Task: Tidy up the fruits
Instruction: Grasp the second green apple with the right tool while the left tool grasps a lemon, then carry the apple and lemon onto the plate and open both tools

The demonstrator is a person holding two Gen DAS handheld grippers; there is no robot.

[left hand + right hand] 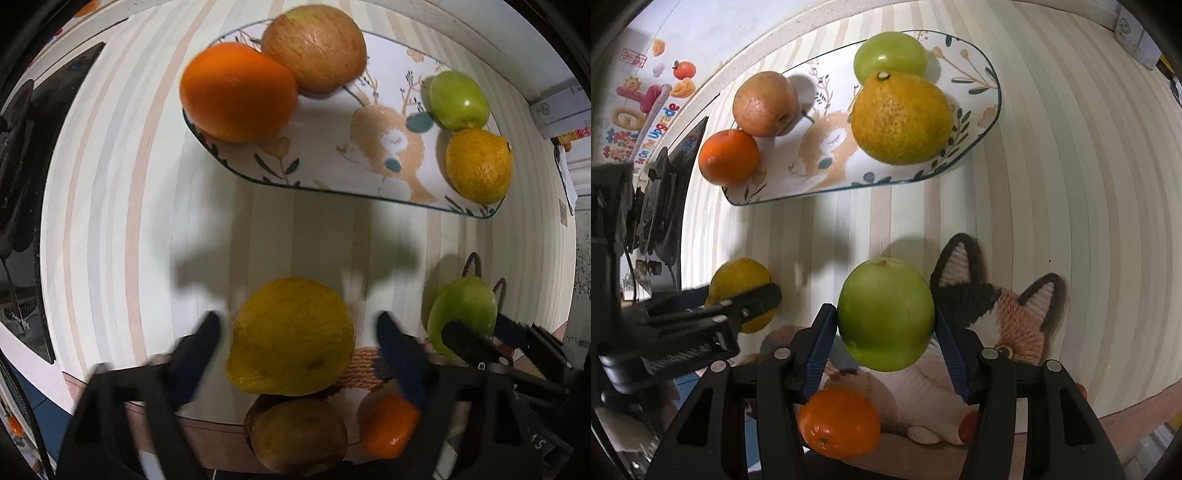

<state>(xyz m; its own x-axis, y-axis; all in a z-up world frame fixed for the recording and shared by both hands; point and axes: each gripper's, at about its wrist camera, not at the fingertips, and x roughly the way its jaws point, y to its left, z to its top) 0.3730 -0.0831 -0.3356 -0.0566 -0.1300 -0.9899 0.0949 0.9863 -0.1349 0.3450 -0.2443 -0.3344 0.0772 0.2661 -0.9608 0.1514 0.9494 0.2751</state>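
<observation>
The left hand-held gripper (297, 339) has its two dark fingers spread on either side of a bumpy yellow citrus fruit (291, 336); a gap shows between each finger and the skin in the blurred left wrist view, so whether it actually grips the fruit cannot be told. The right hand-held gripper (886, 332) is closed onto a smooth green apple (885, 314), its blue-lined fingers pressing both flanks of the fruit. Beyond both, on the pale striped counter (1052, 166), lies an oblong white ceramic tray with a painted animal and leaf pattern (979, 122). Four fruits sit in it: a round orange (728, 157) touching a russet brown apple (764, 104) at one end, and a second green apple (890, 57) touching a second yellow citrus (901, 118) at the other. Close beneath the grippers are a knitted calico cat-face mat with dark-edged ears (997, 306), another small orange (839, 422) and another brownish fruit (299, 435).
</observation>
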